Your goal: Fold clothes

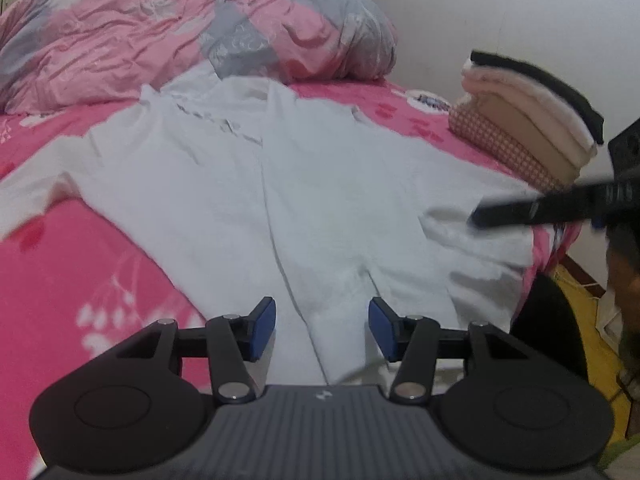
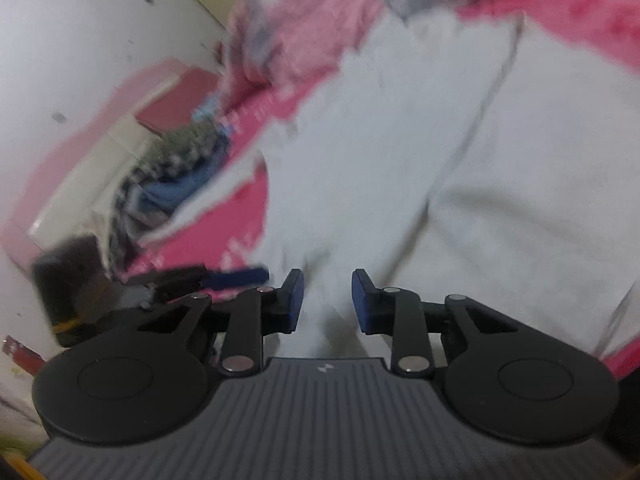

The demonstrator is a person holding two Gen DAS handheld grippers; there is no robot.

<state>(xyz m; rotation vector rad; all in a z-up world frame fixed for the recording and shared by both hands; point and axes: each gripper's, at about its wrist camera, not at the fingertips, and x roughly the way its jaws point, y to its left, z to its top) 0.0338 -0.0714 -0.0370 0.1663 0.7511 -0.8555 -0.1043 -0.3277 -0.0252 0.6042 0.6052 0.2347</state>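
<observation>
White and soft, the long-sleeved cotton garment (image 1: 320,184) lies spread flat on the pink flowered bedsheet (image 1: 80,264), unfolded, beside a stack of folded clothes (image 1: 532,128) (work remains), while my left gripper (image 1: 322,330) and right gripper (image 2: 327,302) hover parted, empty.

A bed (image 1: 60,272) with a pink flowered sheet carries a spread white shirt (image 1: 248,184), a crumpled pink-and-grey quilt (image 1: 132,36) and stacked folded clothes (image 1: 524,120).
</observation>
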